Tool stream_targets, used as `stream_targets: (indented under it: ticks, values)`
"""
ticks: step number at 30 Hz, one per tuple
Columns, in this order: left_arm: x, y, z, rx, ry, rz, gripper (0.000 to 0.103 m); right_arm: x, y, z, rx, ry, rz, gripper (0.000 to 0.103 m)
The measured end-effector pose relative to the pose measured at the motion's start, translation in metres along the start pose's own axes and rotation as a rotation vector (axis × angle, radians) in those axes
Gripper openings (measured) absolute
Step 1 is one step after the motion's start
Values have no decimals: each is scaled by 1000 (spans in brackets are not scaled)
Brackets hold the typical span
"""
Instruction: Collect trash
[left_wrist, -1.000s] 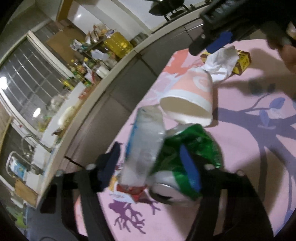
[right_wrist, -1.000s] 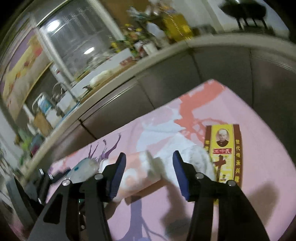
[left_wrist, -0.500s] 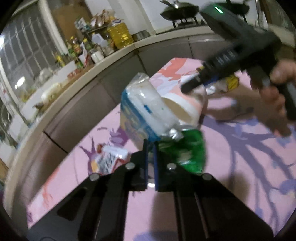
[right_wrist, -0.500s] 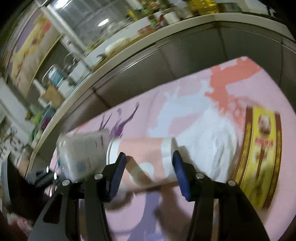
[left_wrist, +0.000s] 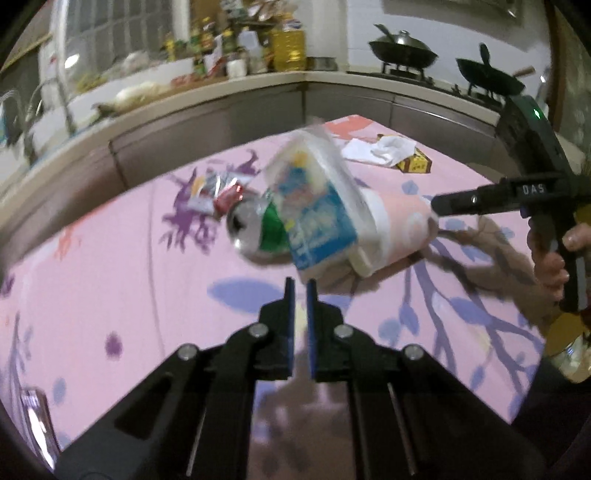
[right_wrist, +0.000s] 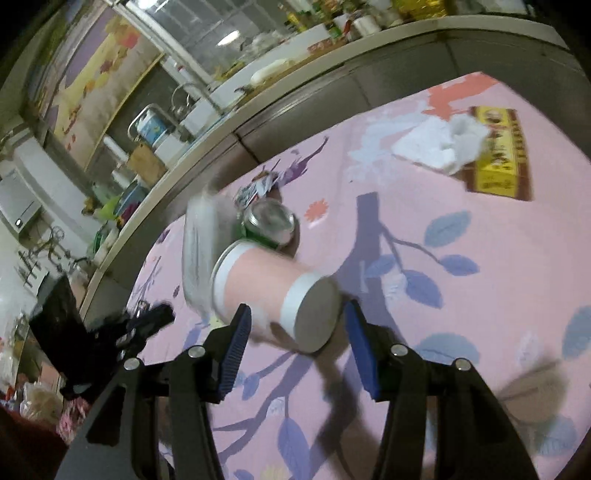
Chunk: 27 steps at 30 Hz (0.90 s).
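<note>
My left gripper (left_wrist: 299, 286) is shut on the corner of a clear and blue tissue pack (left_wrist: 317, 206), lifted over the pink tablecloth (left_wrist: 110, 280). The pack also shows, blurred, in the right wrist view (right_wrist: 201, 251). A crushed green can (left_wrist: 258, 232) and a pink-and-white paper cup (left_wrist: 399, 232) lie on their sides just behind it. My right gripper (right_wrist: 295, 325) is open, its fingers on either side of the cup's base (right_wrist: 280, 291), with the can (right_wrist: 271, 223) beyond.
Small red and silver wrappers (left_wrist: 218, 188) lie at the table's far side. A crumpled white tissue (right_wrist: 439, 144) rests on a yellow box (right_wrist: 498, 155) at the far right. Grey cabinets and a cluttered counter (left_wrist: 221, 92) run behind the table.
My left gripper closed on the tissue pack and lifted it off the cloth. My right gripper moved from near the tissue down to the cup, its fingers now straddling the base.
</note>
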<state>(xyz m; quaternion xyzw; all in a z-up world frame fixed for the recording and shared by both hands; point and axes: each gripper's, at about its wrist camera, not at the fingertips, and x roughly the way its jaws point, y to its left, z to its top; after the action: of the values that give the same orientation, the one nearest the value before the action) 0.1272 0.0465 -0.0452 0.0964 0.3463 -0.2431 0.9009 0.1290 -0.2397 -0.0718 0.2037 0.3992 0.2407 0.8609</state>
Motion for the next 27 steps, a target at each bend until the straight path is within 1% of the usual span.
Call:
stream_targets:
  ticks: [1,2,3,4,5,6,7,8,9,10,11,12,13,15,18,19,20,22,23,24,26,27]
  values:
    - [-3,2,-2,-20,-2,-3,14,-5,0,2,7,-17,3,51]
    - [-6,6,-3,-42,-6,-5,20,-7,1,5,11,-29,6,51]
    - [-8,9,-3,-70,-11,-8,29,-11,1,6,14,-45,9,51]
    - [-12,14,-2,-120,-18,-17,35,-14,4,8,16,-63,13,51]
    - [-13,19,-1,-174,-26,-27,44,-14,6,9,17,-72,10,51]
    - [-14,21,0,-227,-33,-56,45,-14,9,10,16,-76,1,51]
    - [-14,21,2,-246,-33,-82,45,-12,14,9,8,-77,-5,51]
    - [-14,17,4,-247,-33,-93,46,-10,19,6,-6,-75,-5,51]
    - [-13,8,6,-226,-36,-87,59,-7,24,4,-16,-73,-8,51]
    - [-13,2,9,-209,-39,-78,69,-5,27,2,-28,-70,-14,51]
    - [-14,-3,11,-193,-49,-64,84,-2,30,-1,-38,-63,-18,51]
    - [-16,-8,13,-178,-61,-54,86,0,32,-3,-38,-55,-18,51]
    - [-17,-14,15,-151,-67,-52,86,2,33,-4,-35,-51,-16,51]
    - [-16,-24,17,-100,-73,-26,86,1,34,-7,-29,-48,-12,51]
    - [-7,-41,17,26,-72,68,86,-1,34,-9,-30,-55,-19,51]
    - [-1,-48,16,85,-75,98,86,-2,35,-9,-28,-59,-22,52]
    - [2,-52,14,119,-80,112,85,-3,35,-10,-29,-61,-21,52]
    - [15,-62,8,220,-82,145,70,-4,36,-12,-38,-61,-23,57]
    - [23,-63,7,246,-56,143,55,-4,35,-13,-41,-64,-33,58]
    - [28,-63,6,251,-38,139,41,-4,32,-14,-38,-64,-41,59]
    - [39,-56,5,231,2,117,30,-2,26,-18,-8,-53,-42,59]
    - [40,-54,4,222,6,115,28,-1,23,-20,3,-49,-39,59]
